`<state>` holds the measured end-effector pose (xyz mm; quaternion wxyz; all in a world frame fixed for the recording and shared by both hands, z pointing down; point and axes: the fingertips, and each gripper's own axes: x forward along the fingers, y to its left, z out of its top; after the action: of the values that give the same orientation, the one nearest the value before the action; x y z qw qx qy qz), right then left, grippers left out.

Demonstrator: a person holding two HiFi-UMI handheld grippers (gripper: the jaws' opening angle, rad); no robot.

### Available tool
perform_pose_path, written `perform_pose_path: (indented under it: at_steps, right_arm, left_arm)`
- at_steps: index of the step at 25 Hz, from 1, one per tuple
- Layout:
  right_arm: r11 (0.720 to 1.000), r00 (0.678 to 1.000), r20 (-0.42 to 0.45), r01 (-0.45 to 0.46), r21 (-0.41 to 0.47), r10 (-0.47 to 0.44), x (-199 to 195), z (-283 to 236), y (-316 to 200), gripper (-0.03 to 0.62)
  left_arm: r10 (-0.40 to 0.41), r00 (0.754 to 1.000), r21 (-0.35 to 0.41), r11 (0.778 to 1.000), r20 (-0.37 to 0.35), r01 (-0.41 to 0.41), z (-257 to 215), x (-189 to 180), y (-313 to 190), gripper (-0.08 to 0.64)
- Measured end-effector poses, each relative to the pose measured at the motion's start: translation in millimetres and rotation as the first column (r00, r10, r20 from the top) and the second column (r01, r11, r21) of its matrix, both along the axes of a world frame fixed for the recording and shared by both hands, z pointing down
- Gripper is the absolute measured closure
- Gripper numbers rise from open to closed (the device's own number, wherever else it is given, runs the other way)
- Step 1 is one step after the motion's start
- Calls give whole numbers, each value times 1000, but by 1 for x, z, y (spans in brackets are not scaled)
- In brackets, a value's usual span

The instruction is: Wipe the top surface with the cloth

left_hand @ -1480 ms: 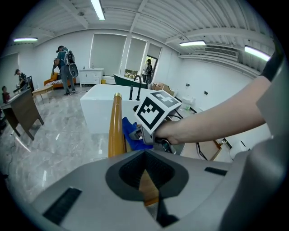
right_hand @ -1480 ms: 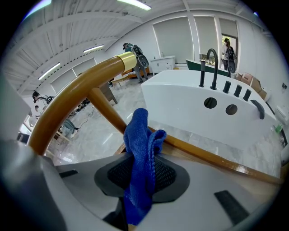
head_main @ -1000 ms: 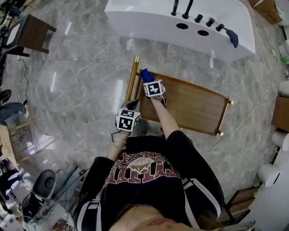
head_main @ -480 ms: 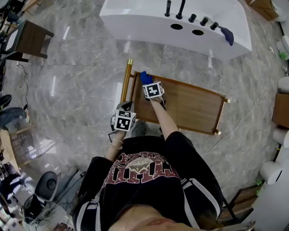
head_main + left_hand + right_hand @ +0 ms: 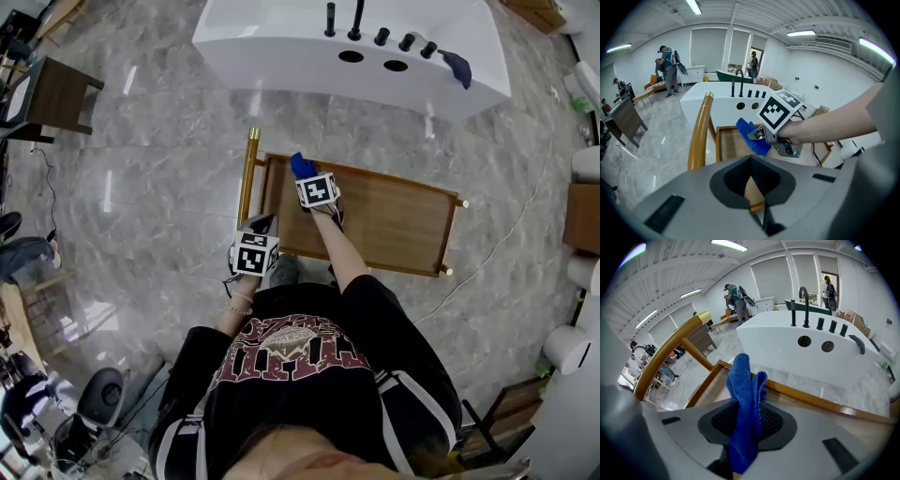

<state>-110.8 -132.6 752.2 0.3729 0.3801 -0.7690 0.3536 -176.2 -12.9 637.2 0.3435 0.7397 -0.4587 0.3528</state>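
Observation:
A wooden cart top [image 5: 394,220] with a raised rim lies in front of the person. My right gripper [image 5: 305,176] is at its far left corner, shut on a blue cloth [image 5: 300,165] that hangs down onto the wood. In the right gripper view the cloth [image 5: 747,399] sticks up from between the jaws of my right gripper [image 5: 747,414]. My left gripper [image 5: 265,225] hovers by the near left corner, shut and holding nothing. The left gripper view shows the left gripper's own jaws [image 5: 750,161] closed, with the cloth [image 5: 752,136] ahead.
A gold handle bar [image 5: 247,173] runs along the cart's left end. A white bathtub [image 5: 281,42] with black taps stands just beyond the cart, a dark rag [image 5: 457,66] on its rim. A cable [image 5: 506,248] trails on the marble floor at the right. People stand far behind.
The head view has shifted, so everything sits a little higher and further left. The right gripper with the cloth is slightly farther from the handle end. The left gripper has barely moved.

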Motion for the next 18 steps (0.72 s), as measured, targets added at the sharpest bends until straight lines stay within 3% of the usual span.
perform_pose_path:
  at_steps: [12, 18]
  right_arm:
    - [999, 1000, -15, -18, -39, 17, 28, 13, 12, 488]
    - [1000, 1000, 0, -15, 9, 15, 50, 2, 3, 488]
  left_arm:
    - [67, 998, -28, 997, -16, -68, 6, 37, 13, 512]
    - [104, 994, -42, 994, -24, -105, 7, 60, 15, 512]
